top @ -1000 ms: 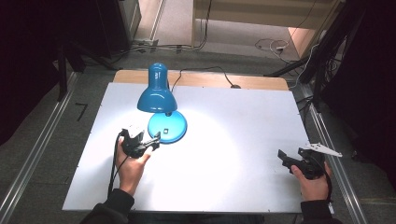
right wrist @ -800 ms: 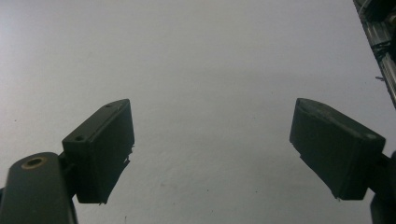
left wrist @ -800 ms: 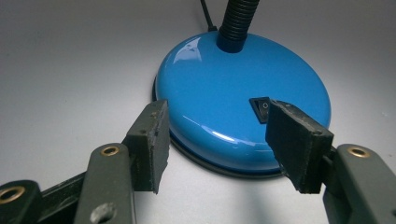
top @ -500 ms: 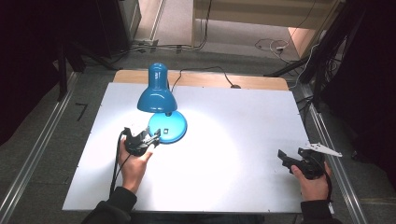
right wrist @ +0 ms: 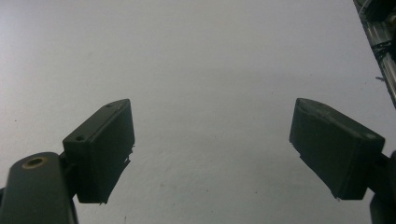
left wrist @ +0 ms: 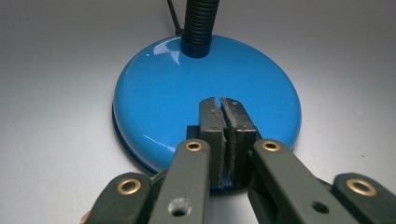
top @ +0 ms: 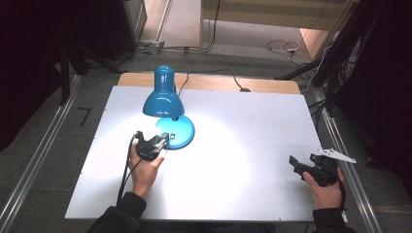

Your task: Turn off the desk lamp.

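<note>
We find no lettering, brand, number or sign that can be read in these views. The blue lamp (top: 167, 109) at the far left of the white table (top: 252, 126) carries a small pale patch on its base near the left gripper (top: 163, 142), but we cannot make out any writing on it, and the close look along that gripper's jaws shows only plain glossy blue. The right gripper (top: 301, 163) at the near right and its grey plate bear no mark we can read.
</note>
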Tool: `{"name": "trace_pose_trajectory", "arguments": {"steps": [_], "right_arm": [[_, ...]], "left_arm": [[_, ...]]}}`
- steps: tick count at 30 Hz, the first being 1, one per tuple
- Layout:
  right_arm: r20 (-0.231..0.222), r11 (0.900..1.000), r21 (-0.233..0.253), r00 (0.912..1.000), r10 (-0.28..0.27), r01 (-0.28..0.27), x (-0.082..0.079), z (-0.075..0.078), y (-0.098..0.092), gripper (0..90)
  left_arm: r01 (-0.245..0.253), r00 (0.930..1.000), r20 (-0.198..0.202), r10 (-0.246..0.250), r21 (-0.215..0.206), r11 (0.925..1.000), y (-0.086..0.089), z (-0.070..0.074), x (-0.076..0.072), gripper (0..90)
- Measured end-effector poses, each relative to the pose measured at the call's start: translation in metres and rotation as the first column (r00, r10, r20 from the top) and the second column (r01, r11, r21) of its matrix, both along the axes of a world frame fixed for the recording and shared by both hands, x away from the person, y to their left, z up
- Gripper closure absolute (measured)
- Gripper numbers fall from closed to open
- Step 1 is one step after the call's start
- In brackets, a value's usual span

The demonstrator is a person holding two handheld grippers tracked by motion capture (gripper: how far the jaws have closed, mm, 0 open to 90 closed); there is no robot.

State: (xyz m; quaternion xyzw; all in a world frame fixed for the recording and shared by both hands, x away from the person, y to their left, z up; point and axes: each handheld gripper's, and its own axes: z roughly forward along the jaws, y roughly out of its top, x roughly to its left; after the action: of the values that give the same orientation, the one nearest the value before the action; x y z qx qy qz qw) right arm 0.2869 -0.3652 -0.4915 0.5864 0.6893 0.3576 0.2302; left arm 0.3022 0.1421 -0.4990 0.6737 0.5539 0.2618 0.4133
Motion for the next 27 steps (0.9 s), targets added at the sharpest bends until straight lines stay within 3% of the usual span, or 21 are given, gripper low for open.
{"name": "trace_pose_trajectory", "arguments": {"steps": [13,27], "right_arm": [[-0.002,1.0,0.001,1.0,-0.001,0.001,0.0,0.0,0.0,13.0],[-0.001,1.0,0.002,1.0,-0.001,0.001,0.0,0.0,-0.001,13.0]], "left_arm": [[0.008,1.0,0.006,-0.008,-0.014,0.9999,-0.005,-0.002,0.008,90.0],[0.007,1.0,0.002,-0.007,0.001,1.0,-0.01,-0.005,0.015,90.0]]}}
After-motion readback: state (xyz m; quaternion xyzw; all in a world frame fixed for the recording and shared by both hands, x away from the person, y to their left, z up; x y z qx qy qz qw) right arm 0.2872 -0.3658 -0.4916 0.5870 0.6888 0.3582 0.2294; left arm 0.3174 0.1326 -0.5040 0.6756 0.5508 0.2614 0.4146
